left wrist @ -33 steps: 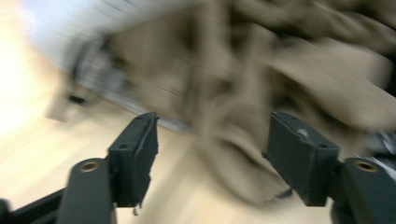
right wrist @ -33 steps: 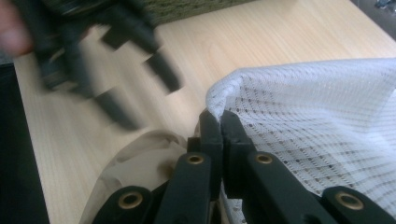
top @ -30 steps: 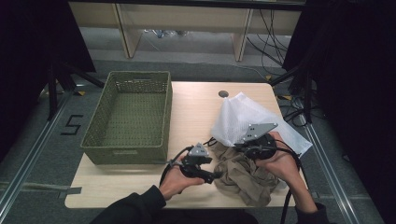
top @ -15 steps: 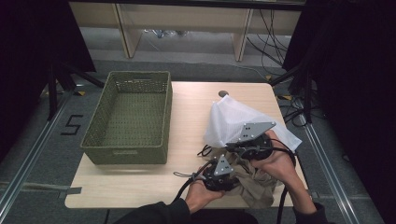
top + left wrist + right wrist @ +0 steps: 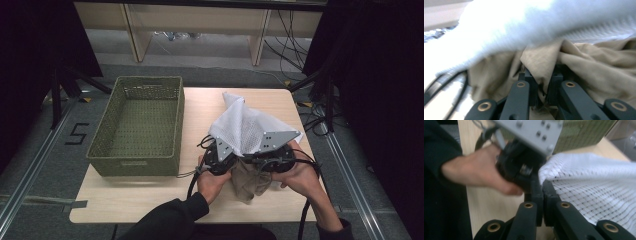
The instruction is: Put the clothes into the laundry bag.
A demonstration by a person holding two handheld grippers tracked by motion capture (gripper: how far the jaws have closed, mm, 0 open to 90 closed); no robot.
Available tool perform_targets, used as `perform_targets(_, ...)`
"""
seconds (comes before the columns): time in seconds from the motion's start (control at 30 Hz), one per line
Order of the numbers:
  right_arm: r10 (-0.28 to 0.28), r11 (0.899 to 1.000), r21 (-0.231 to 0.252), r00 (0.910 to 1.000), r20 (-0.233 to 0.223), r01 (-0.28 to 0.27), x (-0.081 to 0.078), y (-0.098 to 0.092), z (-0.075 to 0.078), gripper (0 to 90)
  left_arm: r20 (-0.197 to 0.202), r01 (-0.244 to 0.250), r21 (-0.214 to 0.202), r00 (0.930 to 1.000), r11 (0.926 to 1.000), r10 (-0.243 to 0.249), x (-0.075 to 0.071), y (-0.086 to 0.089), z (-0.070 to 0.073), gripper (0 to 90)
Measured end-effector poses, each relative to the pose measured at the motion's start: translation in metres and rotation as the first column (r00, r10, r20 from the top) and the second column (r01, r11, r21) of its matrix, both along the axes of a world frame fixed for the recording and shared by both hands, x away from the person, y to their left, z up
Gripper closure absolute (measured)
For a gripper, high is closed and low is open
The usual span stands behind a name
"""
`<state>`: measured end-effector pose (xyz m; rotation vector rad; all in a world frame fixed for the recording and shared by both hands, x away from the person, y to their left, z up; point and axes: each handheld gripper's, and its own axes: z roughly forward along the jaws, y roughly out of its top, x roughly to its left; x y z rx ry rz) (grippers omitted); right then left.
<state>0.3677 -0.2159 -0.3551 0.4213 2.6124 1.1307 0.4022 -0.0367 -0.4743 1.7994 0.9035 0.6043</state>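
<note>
Bagging step: left gripper [image 5: 541, 87] fingers have just been closing and now pinch the crumpled beige cloth garment [image 5: 584, 62]; right gripper [image 5: 542, 195] clamps the white mesh laundry bag [image 5: 599, 195] edge above the wooden surface [image 5: 150, 200]. Next, probably push the garment inside.

White mesh bag [image 5: 246, 127] is held lifted off tabletop at right-centre, draped in a peak, edge pinched betw. closed jaws. Beige cloth [image 5: 250, 179] is crumpled below/inside it, hanging near front edge; 1 fold is clamped.
</note>
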Motion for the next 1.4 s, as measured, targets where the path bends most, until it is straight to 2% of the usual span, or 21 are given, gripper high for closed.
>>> perform_targets(0.13, -0.025, 0.998, -0.064, 0.9988, -0.043, 0.022, 0.003, -0.001, -0.021, 90.0, -0.074, 0.050, 0.015, 0.9961, 0.9986, -0.048, -0.005, 0.006, -0.018, 61.8)
perform_targets(0.27, -0.048, 0.995, -0.093, 0.9980, -0.041, 0.044, 0.005, 0.000, -0.029, 90.0, -0.165, 0.114, -0.001, 0.9799, 0.9935, -0.113, -0.016, 0.021, -0.016, 40.4)
perform_targets(0.3, -0.054, 0.995, -0.092, 0.9972, -0.052, 0.049, 0.004, -0.001, -0.029, 90.0, -0.210, 0.164, 0.029, 0.9654, 0.9861, -0.154, -0.024, 0.032, -0.011, 36.3)
perform_targets(0.37, -0.049, 0.995, -0.091, 0.9980, -0.041, 0.045, 0.006, -0.002, -0.030, 90.0, -0.249, 0.197, 0.035, 0.9511, 0.9797, -0.183, -0.032, 0.040, -0.009, 30.3)
perform_targets(0.4, -0.049, 0.995, -0.091, 0.9980, -0.041, 0.045, 0.006, -0.002, -0.030, 90.0, -0.249, 0.197, 0.035, 0.9511, 0.9797, -0.183, -0.032, 0.040, -0.009, 27.0)
perform_targets(0.43, -0.047, 0.995, -0.090, 0.9983, -0.035, 0.043, 0.006, -0.002, -0.030, 90.0, -0.281, 0.223, 0.047, 0.9383, 0.9737, -0.201, -0.036, 0.041, -0.009, 27.0)
perform_targets(0.53, -0.039, 0.995, -0.090, 0.9986, -0.035, 0.036, 0.005, 0.000, -0.029, 90.0, -0.312, 0.279, 0.105, 0.9207, 0.9545, -0.235, -0.050, 0.034, -0.019, 19.3)
perform_targets(0.57, -0.035, 0.995, -0.098, 0.9985, -0.043, 0.031, 0.005, 0.000, -0.029, 90.0, -0.312, 0.279, 0.105, 0.9207, 0.9545, -0.235, -0.050, 0.034, -0.019, 18.0)
perform_targets(0.6, -0.049, 0.994, -0.097, 0.9976, -0.049, 0.044, 0.004, 0.001, -0.029, 90.0, -0.335, 0.292, 0.107, 0.9105, 0.9505, -0.242, -0.047, 0.024, -0.026, 15.8)
perform_targets(0.67, -0.035, 0.995, -0.100, 0.9985, -0.042, 0.031, 0.004, 0.002, -0.030, 90.0, -0.326, 0.278, 0.069, 0.9139, 0.9580, -0.242, -0.047, 0.017, -0.029, 20.4)
perform_targets(0.77, -0.031, 0.995, -0.101, 0.9983, -0.050, 0.025, 0.004, 0.002, -0.030, 90.0, -0.282, 0.286, 0.126, 0.9281, 0.9498, -0.242, -0.042, -0.002, -0.029, 31.8)
perform_targets(0.8, -0.027, 0.995, -0.093, 0.9981, -0.055, 0.022, 0.003, 0.002, -0.032, 90.0, -0.265, 0.285, 0.101, 0.9312, 0.9532, -0.250, -0.040, -0.008, -0.029, 67.9)
perform_targets(0.83, -0.024, 0.996, -0.090, 0.9981, -0.057, 0.019, 0.003, 0.001, -0.032, 90.0, -0.212, 0.208, 0.028, 0.9572, 0.9778, -0.197, -0.034, -0.016, -0.027, 78.2)
perform_targets(0.87, -0.027, 0.995, -0.094, 0.9964, -0.080, 0.020, 0.002, 0.000, -0.031, 90.0, -0.158, 0.168, 0.012, 0.9736, 0.9857, -0.164, -0.031, -0.019, -0.022, 83.2)
perform_targets(0.93, -0.005, 0.996, -0.089, 0.9971, -0.076, -0.002, 0.002, -0.001, -0.032, 90.0, -0.122, 0.176, 0.025, 0.9775, 0.9840, -0.172, -0.025, -0.022, -0.016, 84.4)
perform_targets(0.97, -0.015, 0.996, -0.090, 0.9970, -0.076, 0.008, 0.001, -0.004, -0.030, 90.0, -0.107, 0.127, -0.032, 0.9857, 0.9913, -0.130, -0.015, -0.021, -0.003, 84.7)
perform_targets(1.07, -0.018, 0.996, -0.084, 0.9967, -0.079, 0.011, -0.001, -0.009, -0.028, 90.0, -0.089, 0.087, -0.045, 0.9919, 0.9952, -0.091, -0.004, -0.015, 0.008, 83.6)
perform_targets(1.17, -0.029, 0.996, -0.091, 0.9956, -0.089, 0.021, -0.002, -0.011, -0.031, 90.0, -0.105, 0.093, -0.019, 0.9900, 0.9955, -0.094, 0.001, -0.016, 0.000, 77.8)
perform_targets(1.33, -0.024, 0.992, -0.124, 0.9949, -0.098, 0.012, -0.002, -0.005, -0.041, 90.0, -0.187, 0.183, 0.017, 0.9664, 0.9830, -0.176, -0.002, -0.009, -0.021, 50.2)
perform_targets(1.37, -0.015, 0.992, -0.130, 0.9947, -0.102, 0.002, -0.001, -0.004, -0.043, 90.0, -0.213, 0.233, 0.036, 0.9519, 0.9719, -0.220, -0.006, -0.005, -0.019, 50.2)
perform_targets(1.4, -0.026, 0.991, -0.136, 0.9934, -0.112, 0.011, -0.002, -0.002, -0.046, 90.0, -0.229, 0.233, 0.026, 0.9478, 0.9720, -0.221, -0.011, -0.002, -0.018, 42.6)
